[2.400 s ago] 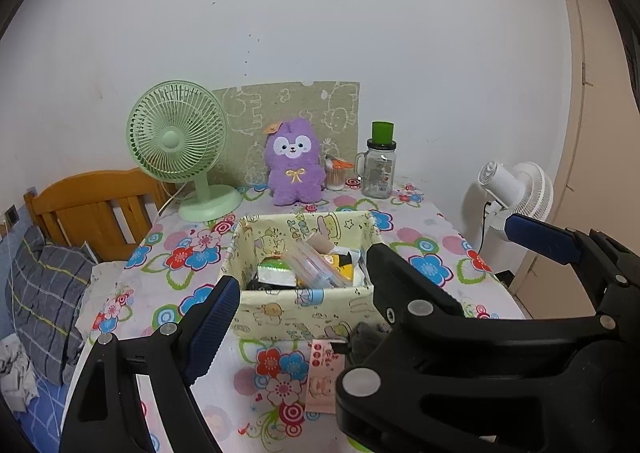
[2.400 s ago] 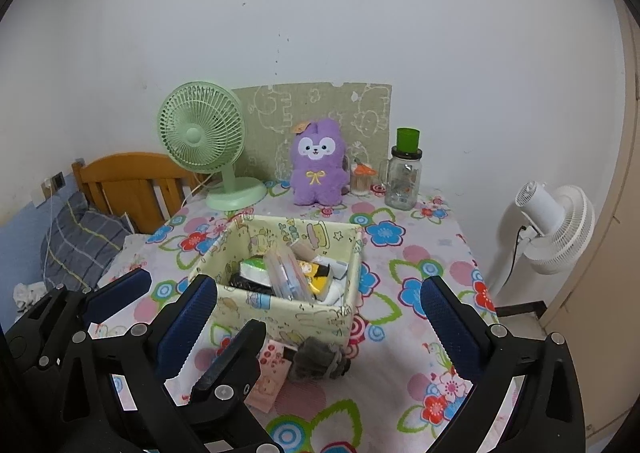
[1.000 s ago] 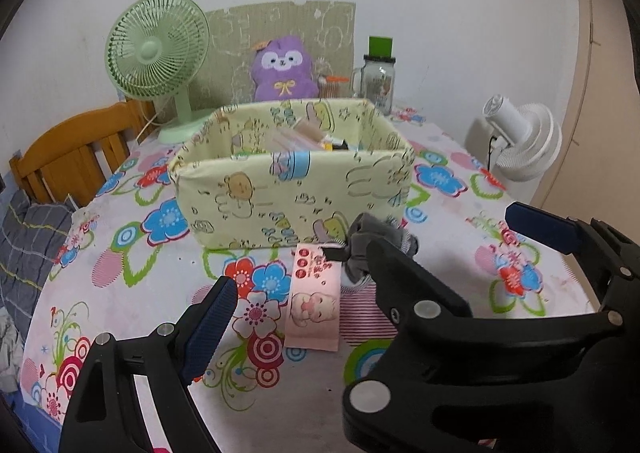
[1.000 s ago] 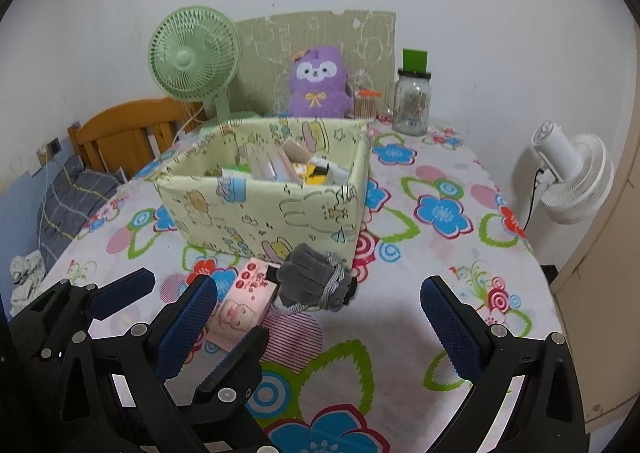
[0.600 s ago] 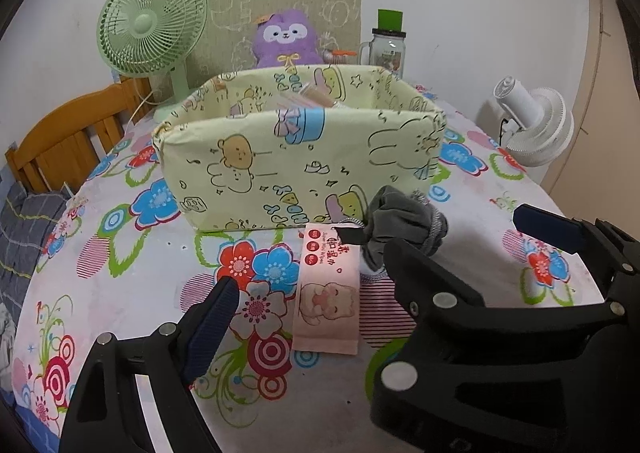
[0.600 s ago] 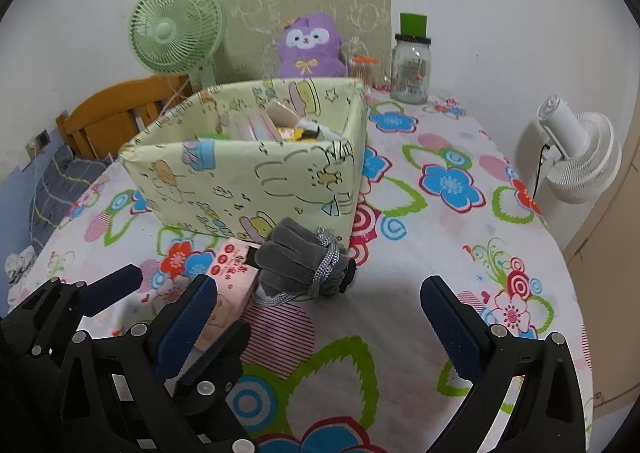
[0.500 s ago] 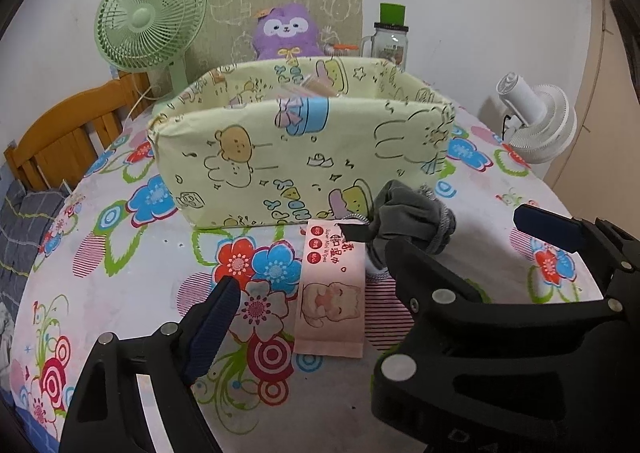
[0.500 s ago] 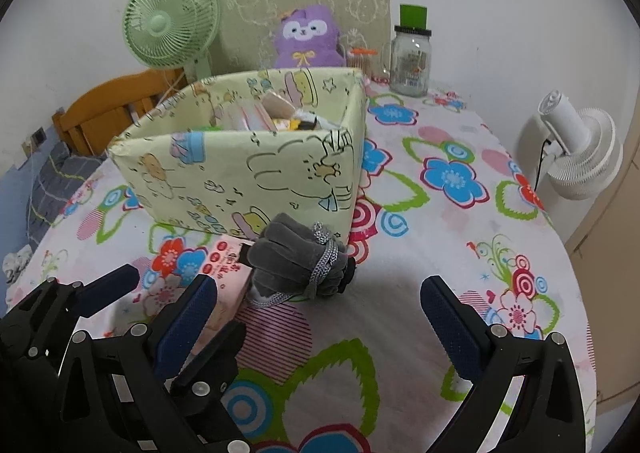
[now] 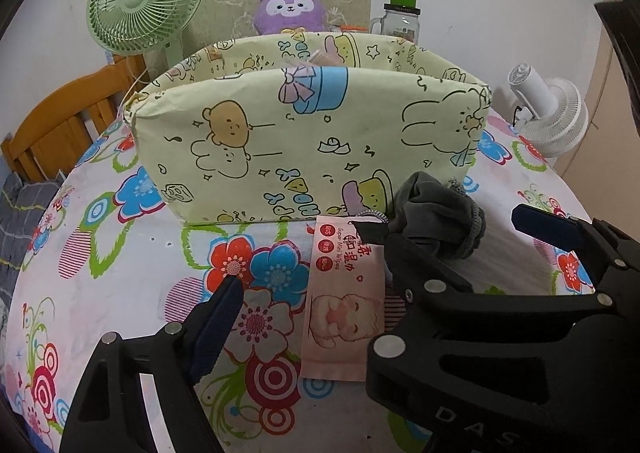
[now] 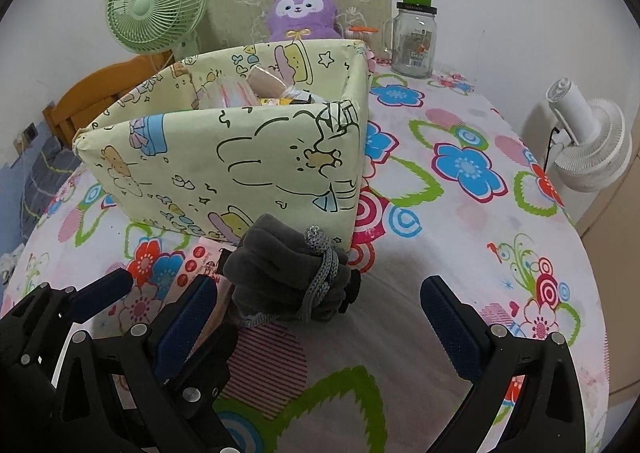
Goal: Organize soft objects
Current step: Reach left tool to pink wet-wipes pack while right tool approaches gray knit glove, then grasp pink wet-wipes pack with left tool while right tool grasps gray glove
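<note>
A grey bundle of soft gloves tied with a cord (image 10: 290,273) lies on the flowered tablecloth just in front of the yellow cartoon-print storage box (image 10: 240,157). It also shows in the left wrist view (image 9: 438,213). A pink wet-wipes pack (image 9: 344,297) lies flat beside it. My right gripper (image 10: 316,301) is open, its jaws on either side of the grey bundle, close to it. My left gripper (image 9: 304,265) is open, its jaws on either side of the wipes pack. A purple plush toy (image 10: 302,11) sits behind the box.
A green desk fan (image 10: 156,1) stands at the back left, a glass jar with a green lid (image 10: 414,37) at the back right. A white fan (image 10: 588,149) stands off the table's right edge. A wooden chair (image 9: 52,125) is at the left.
Both grippers have come down and forward toward the table. The box, grey bundle and wipes pack now loom larger. Both grippers stay open.
</note>
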The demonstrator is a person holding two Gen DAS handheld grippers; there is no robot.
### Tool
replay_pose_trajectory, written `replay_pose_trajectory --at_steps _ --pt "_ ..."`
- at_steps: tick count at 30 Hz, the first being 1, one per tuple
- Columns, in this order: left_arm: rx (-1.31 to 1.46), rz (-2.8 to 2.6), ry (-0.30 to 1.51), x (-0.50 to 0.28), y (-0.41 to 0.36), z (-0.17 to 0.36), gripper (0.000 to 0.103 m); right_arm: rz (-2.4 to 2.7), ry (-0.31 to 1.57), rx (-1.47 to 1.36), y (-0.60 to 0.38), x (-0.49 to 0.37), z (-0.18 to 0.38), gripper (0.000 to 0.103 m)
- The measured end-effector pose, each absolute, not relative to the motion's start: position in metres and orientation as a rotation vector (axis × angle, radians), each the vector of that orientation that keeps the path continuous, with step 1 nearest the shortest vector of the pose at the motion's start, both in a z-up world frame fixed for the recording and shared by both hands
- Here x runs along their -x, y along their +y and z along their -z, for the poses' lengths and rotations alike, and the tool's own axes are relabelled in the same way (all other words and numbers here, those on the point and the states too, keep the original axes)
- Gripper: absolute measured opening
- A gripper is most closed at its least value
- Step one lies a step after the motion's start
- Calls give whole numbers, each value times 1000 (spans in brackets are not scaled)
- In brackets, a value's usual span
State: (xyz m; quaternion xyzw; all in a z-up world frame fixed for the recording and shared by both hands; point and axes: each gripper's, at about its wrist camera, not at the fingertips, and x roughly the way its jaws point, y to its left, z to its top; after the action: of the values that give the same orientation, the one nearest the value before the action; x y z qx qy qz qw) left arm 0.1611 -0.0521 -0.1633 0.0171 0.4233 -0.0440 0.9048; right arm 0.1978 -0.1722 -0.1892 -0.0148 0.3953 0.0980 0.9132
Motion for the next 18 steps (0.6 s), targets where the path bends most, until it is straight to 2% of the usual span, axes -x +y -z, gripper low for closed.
replay_pose_trajectory --at_steps 1,9,12,18 --pt "-35 90 876 -162 -52 164 84 -204 814 29 -172 -199 190 102" --pt "-53 81 883 -167 -53 166 83 -245 853 -2 -170 -205 196 68" --pt "-63 77 882 -168 -55 166 83 -243 845 3 -169 -204 195 64" --pt "-89 74 870 -169 -57 167 76 -229 840 -20 -176 -200 194 62"
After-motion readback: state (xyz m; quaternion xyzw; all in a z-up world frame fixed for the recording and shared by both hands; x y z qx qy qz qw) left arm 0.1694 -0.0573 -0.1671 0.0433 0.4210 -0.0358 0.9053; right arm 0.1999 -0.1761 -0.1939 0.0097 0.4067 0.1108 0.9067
